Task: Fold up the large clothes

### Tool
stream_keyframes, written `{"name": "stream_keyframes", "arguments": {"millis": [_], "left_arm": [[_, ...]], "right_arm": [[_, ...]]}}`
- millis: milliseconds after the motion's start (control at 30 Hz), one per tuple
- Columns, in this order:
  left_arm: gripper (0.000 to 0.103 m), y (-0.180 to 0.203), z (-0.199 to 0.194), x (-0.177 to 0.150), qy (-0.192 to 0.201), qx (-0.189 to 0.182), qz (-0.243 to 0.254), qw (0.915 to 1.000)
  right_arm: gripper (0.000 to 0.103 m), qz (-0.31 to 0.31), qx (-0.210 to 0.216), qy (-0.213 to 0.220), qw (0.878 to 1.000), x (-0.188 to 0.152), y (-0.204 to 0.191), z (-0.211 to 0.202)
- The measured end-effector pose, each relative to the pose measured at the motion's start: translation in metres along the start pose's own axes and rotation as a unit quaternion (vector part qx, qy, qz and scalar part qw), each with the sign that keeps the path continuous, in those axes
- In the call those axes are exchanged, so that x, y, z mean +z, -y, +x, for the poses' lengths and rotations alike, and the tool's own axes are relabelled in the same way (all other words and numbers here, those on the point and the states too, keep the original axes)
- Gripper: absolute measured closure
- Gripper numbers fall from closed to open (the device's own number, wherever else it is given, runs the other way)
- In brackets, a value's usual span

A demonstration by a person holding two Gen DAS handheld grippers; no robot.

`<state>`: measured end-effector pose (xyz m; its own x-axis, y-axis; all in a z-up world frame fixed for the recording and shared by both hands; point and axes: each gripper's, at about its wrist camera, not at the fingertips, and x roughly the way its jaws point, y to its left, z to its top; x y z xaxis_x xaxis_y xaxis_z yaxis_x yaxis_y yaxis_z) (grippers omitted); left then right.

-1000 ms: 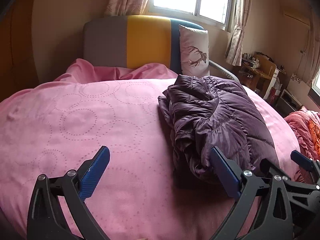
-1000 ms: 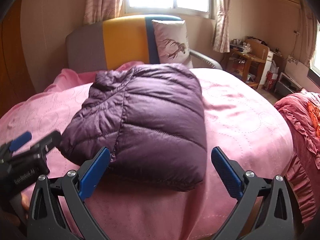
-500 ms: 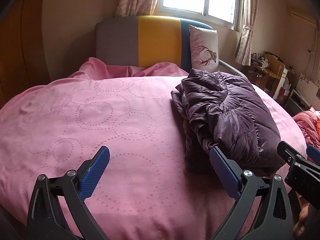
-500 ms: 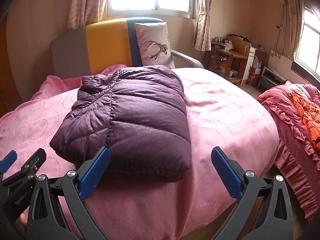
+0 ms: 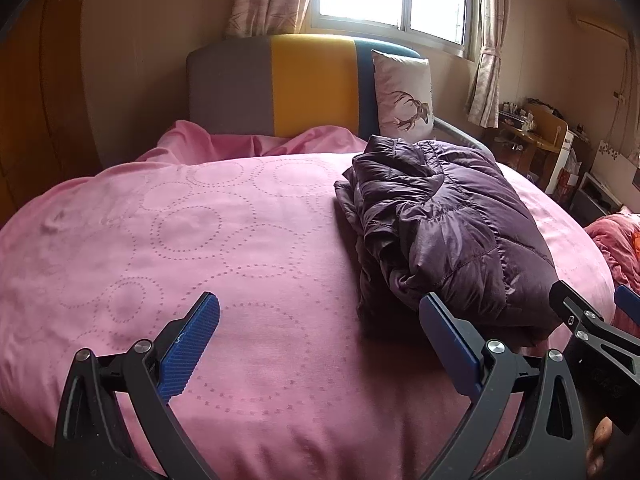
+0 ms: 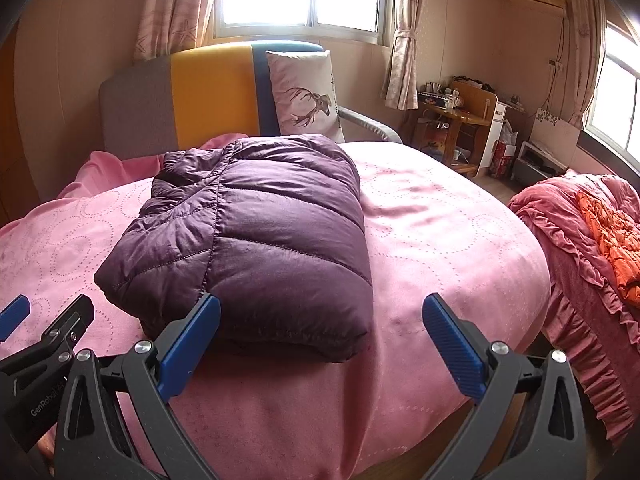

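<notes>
- Both hand-held grippers drawn back toward the foot of the bed (image 6: 400, 400) compared with a second ago; more pink cover now showing between the blue pads and the purple down jacket (image 6: 256, 236).
- Left hand-held gripper (image 5: 320, 344): spread wide, gripping nothing, hovering over bare pink cover to the left of the jacket.
- Right hand-held gripper (image 6: 320, 344): likewise spread wide and empty, in front of the jacket's near edge, not touching it.
- Jacket itself: unmoved over that second, lying as a compact padded bundle on the bed, nearer the headboard (image 6: 208, 88) than the foot, just in front of the deer-print pillow (image 6: 304, 96).
- Likely meaning: folding looks finished, and the backing away reads as a release, not an approach; at most a last tidy-up of the loose side left.
- Seen only from the left wrist: the jacket's left flank, with stacked layers, a crumpled collar and folded edges bunched unevenly (image 5: 392, 248).
- Seen only from the right wrist: the smooth quilted top panel, a neat rounded front edge, and a red ruffled cover with orange cloth (image 6: 600, 232) well to the right of the jacket.
- Each view catching the other gripper's tip at its margin.
</notes>
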<state>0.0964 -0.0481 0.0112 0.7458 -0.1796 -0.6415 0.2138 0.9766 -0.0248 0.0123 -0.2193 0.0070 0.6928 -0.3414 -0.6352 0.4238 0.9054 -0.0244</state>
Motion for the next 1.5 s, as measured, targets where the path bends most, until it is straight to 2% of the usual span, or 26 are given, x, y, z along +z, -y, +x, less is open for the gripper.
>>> {"name": "stream_keyframes", "arguments": {"millis": [267,533,1500], "left_arm": [[0.004,-0.001,0.000,-0.001,-0.009,-0.004,-0.016,0.9998],[0.004,0.004,-0.007,0.001,0.003,0.000,-0.003,1.0000],[0.004,0.008,-0.013,-0.004,0.002,-0.005,0.000,1.0000]], "right_arm": [[0.002,-0.003,0.002,-0.002,1.000,-0.001,-0.002,0.001],[0.002,0.008,0.011,-0.005,1.000,-0.001,0.000,0.003],[0.002,0.006,0.016,-0.008,1.000,-0.005,0.001,0.004]]}}
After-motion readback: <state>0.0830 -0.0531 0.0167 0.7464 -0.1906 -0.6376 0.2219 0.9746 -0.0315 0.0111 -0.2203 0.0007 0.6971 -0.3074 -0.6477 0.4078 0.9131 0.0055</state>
